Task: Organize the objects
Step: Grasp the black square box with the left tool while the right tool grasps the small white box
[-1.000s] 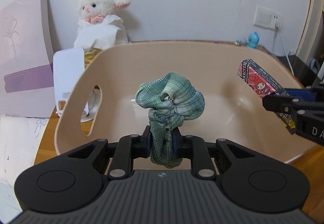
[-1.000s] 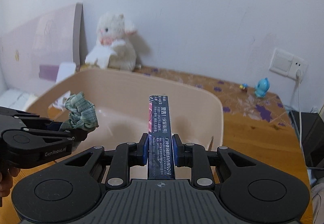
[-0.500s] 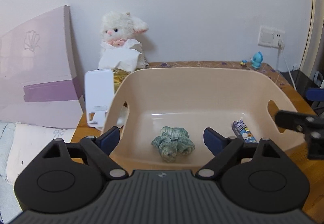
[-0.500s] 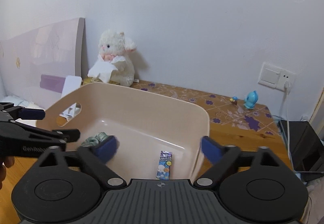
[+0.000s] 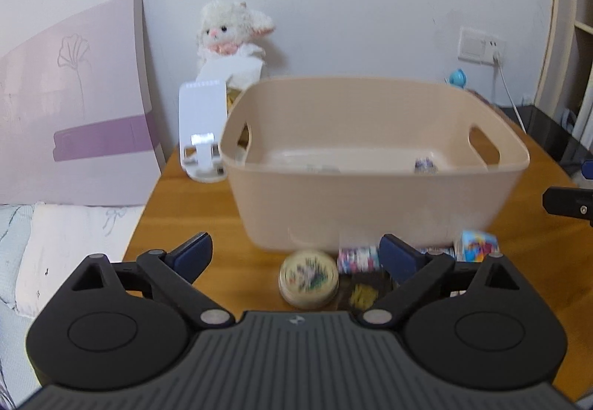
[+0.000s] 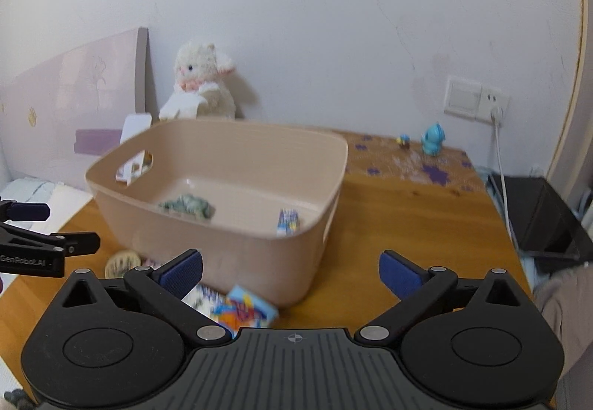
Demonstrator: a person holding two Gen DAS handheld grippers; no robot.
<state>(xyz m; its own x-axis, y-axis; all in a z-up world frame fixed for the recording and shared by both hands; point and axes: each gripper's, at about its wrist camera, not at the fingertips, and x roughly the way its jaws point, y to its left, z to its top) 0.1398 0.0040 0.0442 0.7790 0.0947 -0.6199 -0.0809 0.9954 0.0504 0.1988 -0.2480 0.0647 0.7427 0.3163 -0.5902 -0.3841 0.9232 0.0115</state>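
Note:
A beige plastic basket (image 5: 374,195) (image 6: 237,247) stands on the wooden table. Inside it lie a green scrunchie (image 6: 187,206) and a small snack packet (image 6: 287,221). My left gripper (image 5: 294,256) is open and empty, in front of the basket's near wall. Just beyond it on the table lie a round tin (image 5: 308,278), a patterned roll (image 5: 357,258), a dark packet (image 5: 365,289) and a colourful small box (image 5: 478,245). My right gripper (image 6: 291,271) is open and empty, near the basket's right front corner, above the colourful box (image 6: 244,310).
A white plush lamb (image 5: 229,39) sits against the wall behind the basket. A white phone stand (image 5: 202,128) and a pink board (image 5: 74,113) stand to the left. A blue figurine (image 6: 431,139), a wall socket with cable (image 6: 493,110) and a black box (image 6: 537,213) are to the right.
Both grippers opened, dropping the scrunchie and the packet into the basket, then pulled back and down toward the table's near side. Loose items in front of the basket came into view.

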